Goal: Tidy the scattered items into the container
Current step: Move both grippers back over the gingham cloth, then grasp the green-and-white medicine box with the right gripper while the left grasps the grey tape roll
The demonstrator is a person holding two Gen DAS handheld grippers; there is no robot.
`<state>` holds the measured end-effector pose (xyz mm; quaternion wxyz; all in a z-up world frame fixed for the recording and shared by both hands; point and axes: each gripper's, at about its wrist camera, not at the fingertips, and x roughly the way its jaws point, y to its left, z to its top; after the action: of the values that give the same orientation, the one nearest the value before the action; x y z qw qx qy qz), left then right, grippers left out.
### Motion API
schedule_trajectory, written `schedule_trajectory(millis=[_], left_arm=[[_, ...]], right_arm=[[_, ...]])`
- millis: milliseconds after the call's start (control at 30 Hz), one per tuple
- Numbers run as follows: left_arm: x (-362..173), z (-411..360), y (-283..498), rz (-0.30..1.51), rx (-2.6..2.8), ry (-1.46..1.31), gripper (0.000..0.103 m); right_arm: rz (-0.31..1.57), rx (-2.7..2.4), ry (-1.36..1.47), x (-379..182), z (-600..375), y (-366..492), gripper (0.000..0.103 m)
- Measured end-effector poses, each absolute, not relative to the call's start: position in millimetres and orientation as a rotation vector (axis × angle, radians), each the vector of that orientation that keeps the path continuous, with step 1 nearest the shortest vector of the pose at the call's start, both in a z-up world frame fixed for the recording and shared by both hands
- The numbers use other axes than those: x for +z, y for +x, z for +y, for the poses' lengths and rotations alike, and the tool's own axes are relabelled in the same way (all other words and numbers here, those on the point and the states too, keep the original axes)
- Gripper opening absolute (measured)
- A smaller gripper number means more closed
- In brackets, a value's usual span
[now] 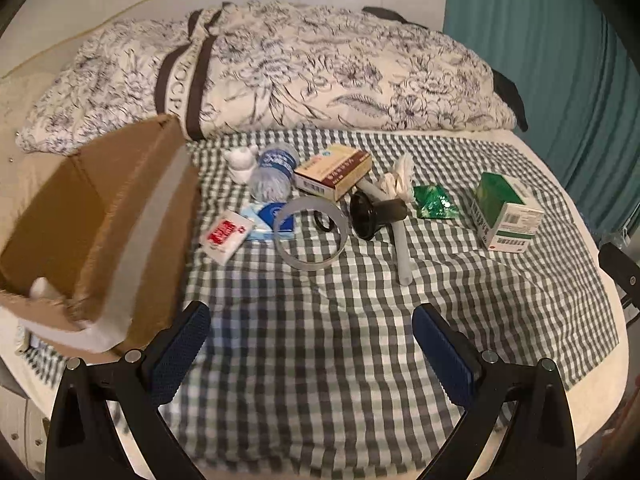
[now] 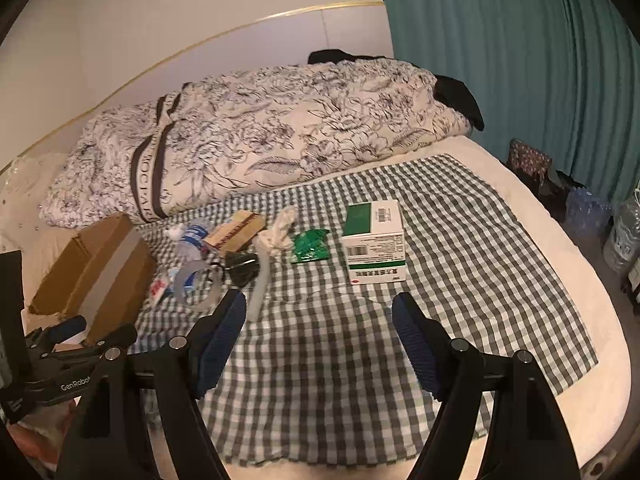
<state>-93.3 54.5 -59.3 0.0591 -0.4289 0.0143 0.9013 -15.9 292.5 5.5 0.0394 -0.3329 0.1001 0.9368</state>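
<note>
An open cardboard box [image 1: 96, 216] lies on its side at the left of the checked cloth [image 1: 320, 320]; it also shows in the right wrist view [image 2: 100, 268]. Scattered beside it are a tape ring [image 1: 310, 232], a water bottle [image 1: 272, 172], a brown medicine box [image 1: 334, 170], a black funnel-like piece [image 1: 372, 214], a white tube [image 1: 402, 248], a green packet [image 1: 434, 202] and a green-white box [image 1: 506, 210], which the right wrist view [image 2: 376, 240] also shows. My left gripper [image 1: 312, 344] is open and empty. My right gripper [image 2: 320, 332] is open and empty, near the green-white box.
A folded floral duvet [image 1: 280, 72] lies behind the items. A teal curtain [image 2: 520, 60] hangs at the right. Water bottles [image 2: 624, 232] stand on the floor past the bed's right edge. A red-white sachet [image 1: 224, 236] and a blue pack [image 1: 268, 216] lie by the box.
</note>
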Motion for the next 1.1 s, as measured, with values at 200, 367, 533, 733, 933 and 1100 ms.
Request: schedule_trajectory(millis=[200,367,533,733,933,1100], left_arm=[[-91,61,-129,0.021,2.694,-1.373,0.103],[-117,60,-155,-0.008,2.671,-1.423,0.103],[-134,62,-172,0.014,2.647,-1.437,0.103],[-147,65,-186,0.006,2.631,-1.459,0.103],[-156,65,-200,0.0,2.633,-1.474,0.103],[-162,61,-210,-0.036,2.626,-1.492,0.103]], right_arm=[[0.303,2.843,-1.067,-19,311,-55,0.076],[0.272,2.809,-1.095,-39,317,-91,0.076],[0.244,2.777,-1.12,-57,321,-121,0.076],[0.181,2.726,-1.123,-69,329,-148,0.076],[0.14,2.708,-1.123,-78,333,-164,0.076],[0.102,2.685,-1.144,-84,329,-173,0.079]])
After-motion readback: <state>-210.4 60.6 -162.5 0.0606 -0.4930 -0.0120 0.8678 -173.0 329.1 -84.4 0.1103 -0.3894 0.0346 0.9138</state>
